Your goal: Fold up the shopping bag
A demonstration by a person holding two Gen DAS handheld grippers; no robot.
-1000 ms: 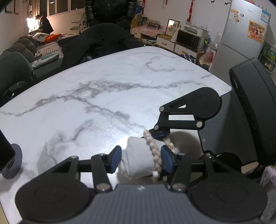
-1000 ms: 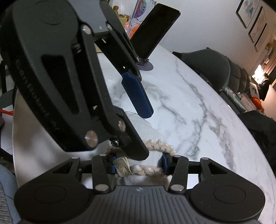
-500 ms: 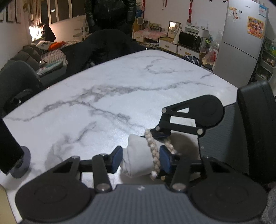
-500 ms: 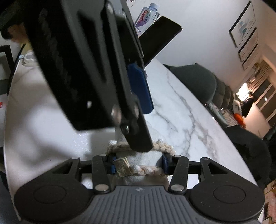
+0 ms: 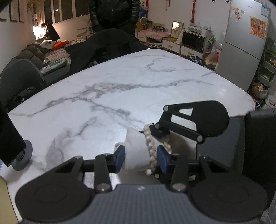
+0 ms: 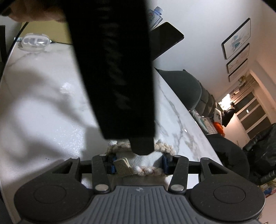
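The white shopping bag [image 5: 136,153] is rolled into a small bundle with its braided cream handle [image 5: 150,146] wrapped around it. It is held just above the marble table [image 5: 120,89]. My left gripper [image 5: 140,159] is shut on the bundle from the near side. My right gripper [image 6: 138,163] is shut on the same bundle [image 6: 146,159] and its braided handle [image 6: 146,171]. In the left wrist view the right gripper's black linkage [image 5: 195,118] reaches in from the right. The left gripper's blurred dark body [image 6: 113,69] hides much of the right wrist view.
A black phone on a round stand [image 5: 10,143] sits at the table's left edge. A clear plastic case [image 6: 35,41], a water bottle [image 6: 154,15] and a black tablet [image 6: 165,37] stand at the table's far end. Dark chairs [image 5: 19,81] and a standing person [image 5: 113,15] ring the table.
Both grippers have stayed shut on the bundle. The bundle has risen a little, and the left gripper's body has swung across the right wrist view and now fills more of it.
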